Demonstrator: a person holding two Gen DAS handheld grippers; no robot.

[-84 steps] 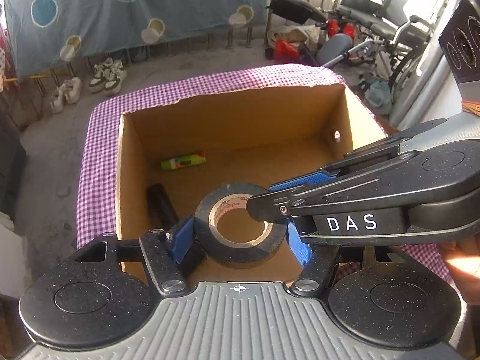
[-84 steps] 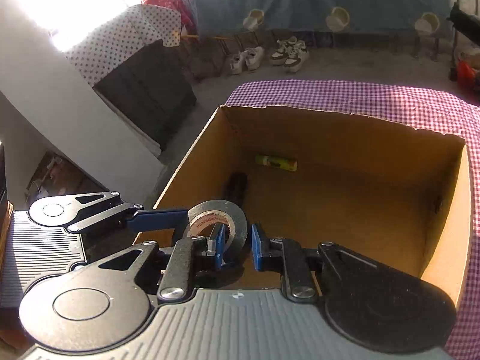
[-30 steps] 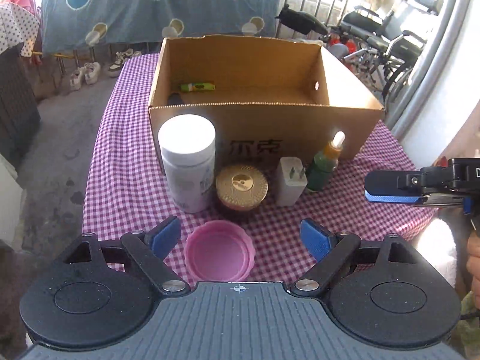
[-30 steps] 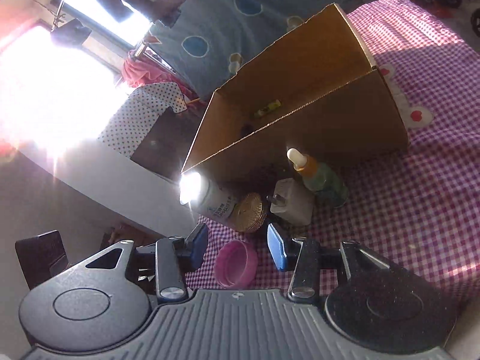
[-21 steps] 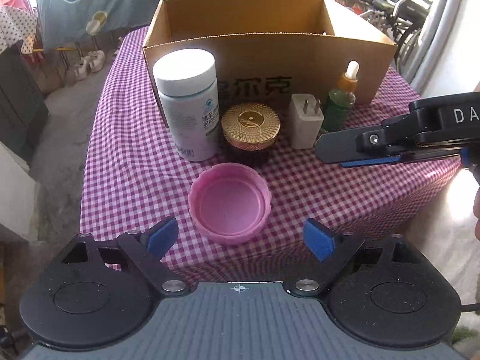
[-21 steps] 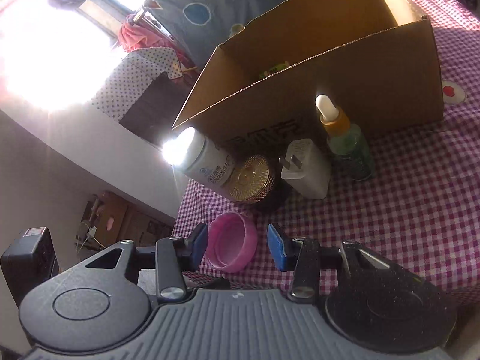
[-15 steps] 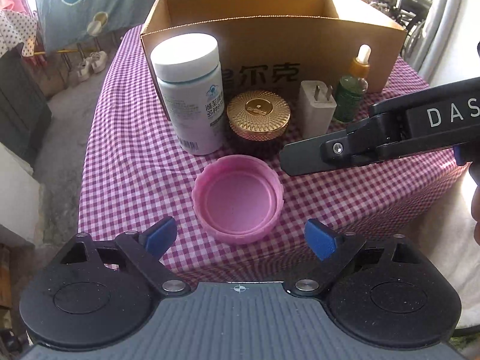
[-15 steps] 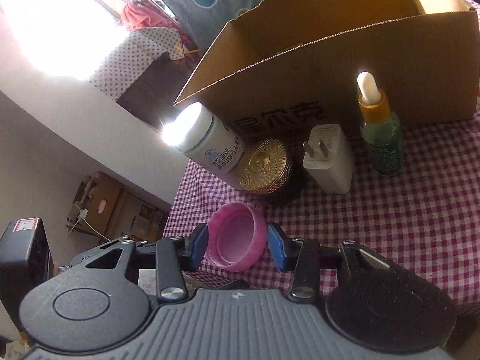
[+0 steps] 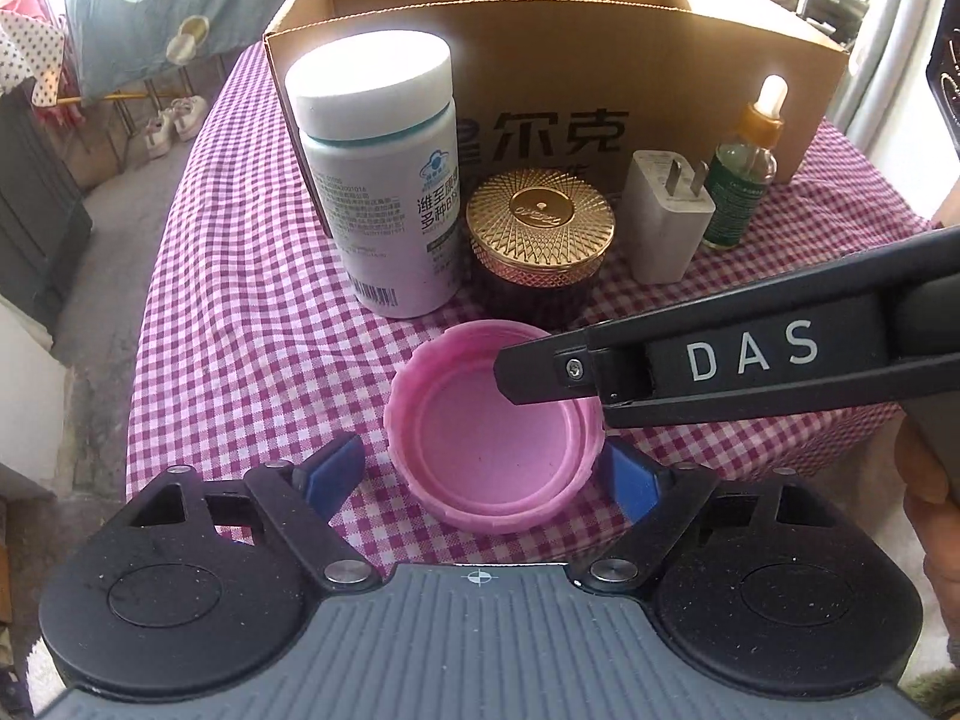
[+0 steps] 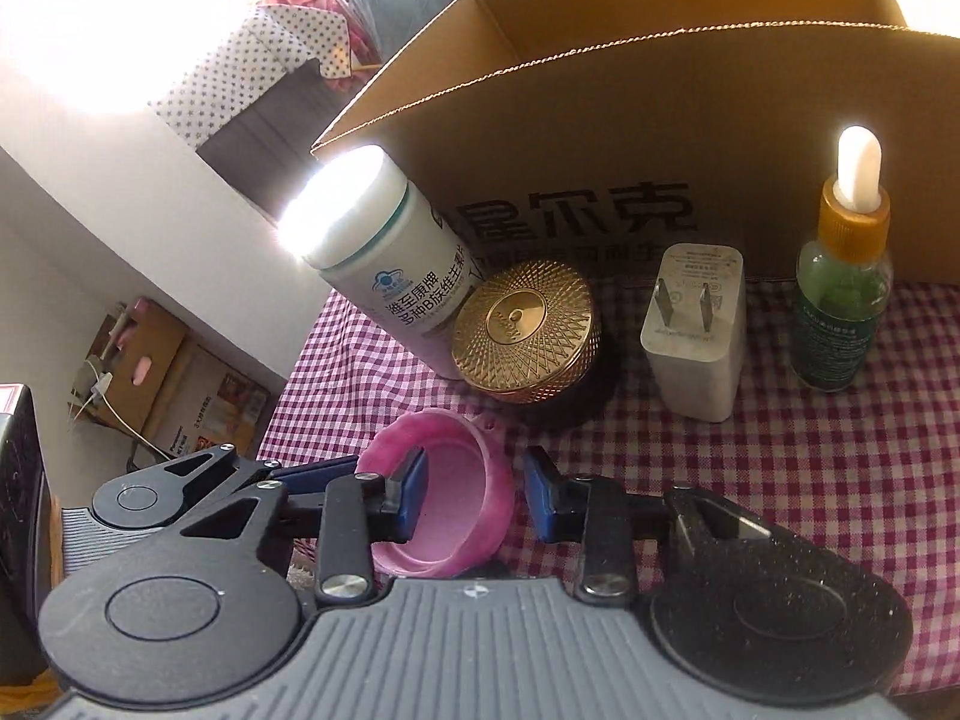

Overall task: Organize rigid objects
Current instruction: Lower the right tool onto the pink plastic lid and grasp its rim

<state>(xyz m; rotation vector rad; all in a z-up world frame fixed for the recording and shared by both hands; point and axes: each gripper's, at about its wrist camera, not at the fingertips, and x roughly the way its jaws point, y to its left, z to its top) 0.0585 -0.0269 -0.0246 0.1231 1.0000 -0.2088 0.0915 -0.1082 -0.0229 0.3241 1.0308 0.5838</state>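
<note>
The left tongs [image 9: 480, 468] sit low at the near edge of the worktop [image 9: 240, 312], spread wide, with the pink cap [image 9: 495, 426] lying open side up between their blue pads [image 9: 333, 468]; the right pad looks close to the cap's rim, though contact cannot be confirmed. The right tongs [image 10: 474, 495] reach in from the right, tilted, set narrow but not closed: one pad [image 10: 414, 495] is inside the cap [image 10: 444, 510], the other just outside its wall, straddling the rim. In the left view the arm of the right tongs [image 9: 720, 360] crosses over the cap's far right edge.

Half a second ago that arm hung short of the cap, over the cloth beside it; it has since moved in over the rim, and the left tongs have come closer around the cap.

Beyond the cap stand a white pill bottle [image 9: 384, 180], a gold-lidded jar [image 9: 540, 234], a white plug adapter [image 9: 663, 222] and a green dropper bottle [image 9: 744, 174] in a row, just before the cardboard box [image 9: 540, 42].
</note>
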